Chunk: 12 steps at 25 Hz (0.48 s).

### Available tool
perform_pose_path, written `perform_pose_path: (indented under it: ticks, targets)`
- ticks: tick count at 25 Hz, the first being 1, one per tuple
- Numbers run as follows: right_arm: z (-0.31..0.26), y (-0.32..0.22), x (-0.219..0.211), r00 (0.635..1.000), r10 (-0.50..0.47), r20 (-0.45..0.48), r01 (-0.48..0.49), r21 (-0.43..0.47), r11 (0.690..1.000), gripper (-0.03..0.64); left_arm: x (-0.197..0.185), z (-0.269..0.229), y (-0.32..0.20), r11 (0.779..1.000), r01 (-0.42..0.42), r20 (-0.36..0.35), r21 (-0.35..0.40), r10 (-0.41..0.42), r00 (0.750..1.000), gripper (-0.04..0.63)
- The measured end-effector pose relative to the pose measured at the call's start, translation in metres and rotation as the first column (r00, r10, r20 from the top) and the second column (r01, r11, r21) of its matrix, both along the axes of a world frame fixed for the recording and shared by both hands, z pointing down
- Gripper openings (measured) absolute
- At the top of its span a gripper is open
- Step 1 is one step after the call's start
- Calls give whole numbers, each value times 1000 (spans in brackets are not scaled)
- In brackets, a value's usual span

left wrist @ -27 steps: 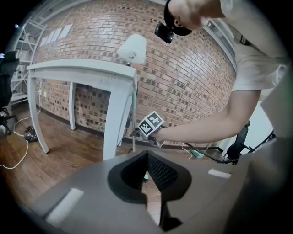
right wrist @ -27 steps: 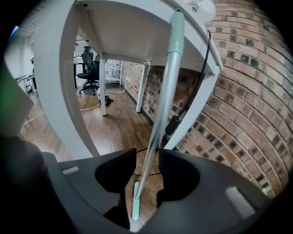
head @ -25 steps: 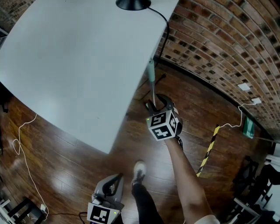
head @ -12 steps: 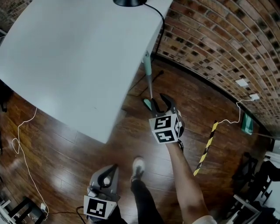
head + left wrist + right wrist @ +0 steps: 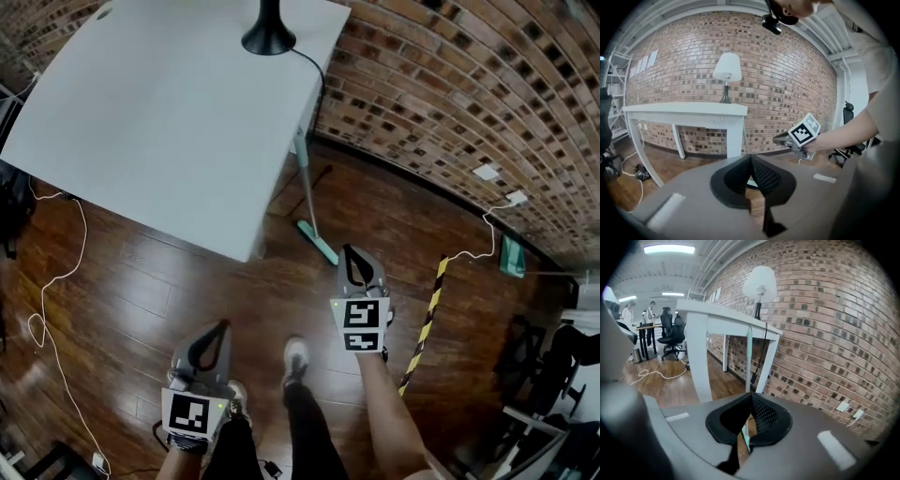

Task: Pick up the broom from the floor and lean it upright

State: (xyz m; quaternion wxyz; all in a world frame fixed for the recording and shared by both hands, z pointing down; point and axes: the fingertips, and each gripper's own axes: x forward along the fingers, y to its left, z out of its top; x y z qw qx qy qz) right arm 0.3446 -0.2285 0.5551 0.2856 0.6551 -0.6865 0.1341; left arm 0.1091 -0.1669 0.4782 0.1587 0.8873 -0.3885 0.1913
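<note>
Broom (image 5: 307, 199) is leaning on table (image 5: 169, 122) edge, center frame; prob. light, stiff, so grip mid-handle. Right gripper (image 5: 352, 253) is just clenching on nothing, and left gripper (image 5: 222, 328) is sitting clenched, empty too.

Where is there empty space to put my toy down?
The white table is mostly bare, lamp at its far edge. The floor between the broom and the brick wall is open too. It is crowded by the shoe and striped bar.

Grey left claw (image 5: 223, 326), right claw (image 5: 352, 250), black-and-white marker cubes (image 5: 362, 325).
</note>
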Motion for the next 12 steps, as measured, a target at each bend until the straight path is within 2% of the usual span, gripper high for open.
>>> perform_pose_path:
  ticks: [3, 7, 12]
  targets:
    - [-53, 28, -25, 999, 9, 33, -11, 56, 998, 14, -5, -37, 1, 997, -45, 5, 62, 45, 999, 0]
    - [-129, 66, -51, 997, 35, 71, -44, 133, 990, 14, -11, -96, 16, 981, -118, -17, 153, 122, 992, 0]
    - [-238, 110, -91, 996, 44, 75, -61, 236, 970, 14, -45, -170, 42, 959, -156, -9, 238, 163, 987, 0]
